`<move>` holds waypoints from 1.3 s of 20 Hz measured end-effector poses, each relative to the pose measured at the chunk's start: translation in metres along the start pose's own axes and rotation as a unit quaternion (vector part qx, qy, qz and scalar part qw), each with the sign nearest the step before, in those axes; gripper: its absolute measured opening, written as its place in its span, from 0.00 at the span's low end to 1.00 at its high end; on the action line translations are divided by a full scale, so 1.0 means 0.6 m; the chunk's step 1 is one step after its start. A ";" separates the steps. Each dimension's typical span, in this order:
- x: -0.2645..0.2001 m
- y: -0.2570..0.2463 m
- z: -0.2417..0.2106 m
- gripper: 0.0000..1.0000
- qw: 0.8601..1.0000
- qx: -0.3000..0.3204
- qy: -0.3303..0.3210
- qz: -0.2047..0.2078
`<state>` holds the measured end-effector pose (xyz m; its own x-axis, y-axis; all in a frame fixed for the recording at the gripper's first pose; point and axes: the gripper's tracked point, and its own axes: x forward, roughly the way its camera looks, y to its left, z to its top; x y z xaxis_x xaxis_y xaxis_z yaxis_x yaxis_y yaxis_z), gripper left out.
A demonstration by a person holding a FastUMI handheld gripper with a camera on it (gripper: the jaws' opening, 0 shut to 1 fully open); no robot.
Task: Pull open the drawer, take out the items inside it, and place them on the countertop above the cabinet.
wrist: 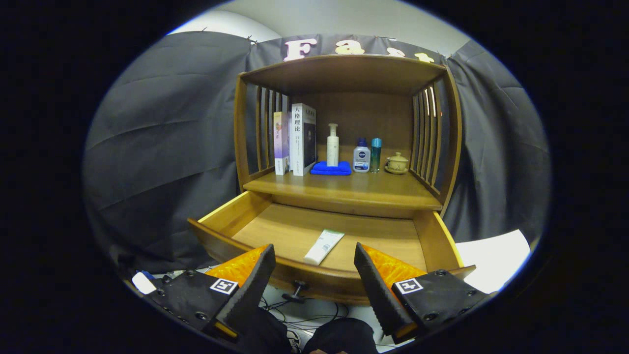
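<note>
Dark cloth walls the booth behind a wooden cabinet (344, 147), and I take the tube as landmark. Drawer (314, 231) is already pulled out, so the opening step looks done. One white tube (323, 247) lies flat on the drawer floor, near the front wall and a bit off centre, its long axis slanted; nothing else seen in the drawer.

My gripper (314, 265) hangs just in front of the tube and above the drawer front, fingers spread wide, holding nothing. The gap sits in line with the tube, I'd say because that's the pick coming up. The knob (297, 290) sits below the tube on the drawer front, between my fingers and free of them.

Beyond the tube and above it is the table (344, 189), the cabinet's countertop, where the tube must go. Back of it is taken: books (295, 140) at left, a pump bottle (332, 145) standing on a blue cloth (331, 168), two small bottles (367, 155), a lidded cup (397, 162). Front strip is bare, likely the drop spot.

Tube lies flat and low, so I'd judge the fingers must dip over the front wall and close across its narrow width; could skid.
</note>
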<state>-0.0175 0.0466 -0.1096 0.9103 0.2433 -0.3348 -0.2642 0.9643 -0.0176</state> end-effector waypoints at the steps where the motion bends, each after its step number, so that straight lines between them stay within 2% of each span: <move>1: 0.010 -0.006 0.013 1.00 1.000 0.001 0.005 0.002; 7: 0.124 0.000 0.044 1.00 0.996 0.005 0.078 0.044; 10: 0.192 0.005 0.023 0.99 0.990 -0.032 0.131 0.048; 13: 0.237 0.028 -0.024 0.99 0.973 -0.020 0.218 0.075; 15: 0.252 0.043 -0.047 0.99 0.957 -0.013 0.274 0.093; 18: 0.280 0.038 -0.081 0.99 0.939 -0.028 0.332 0.089; 23: 0.300 0.028 -0.116 0.98 0.912 0.017 0.401 0.086; 26: 0.316 0.012 -0.141 0.98 0.901 0.018 0.426 0.074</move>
<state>0.1263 0.0912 -0.2526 0.2864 0.2151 -0.9337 -0.3383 0.9344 0.1115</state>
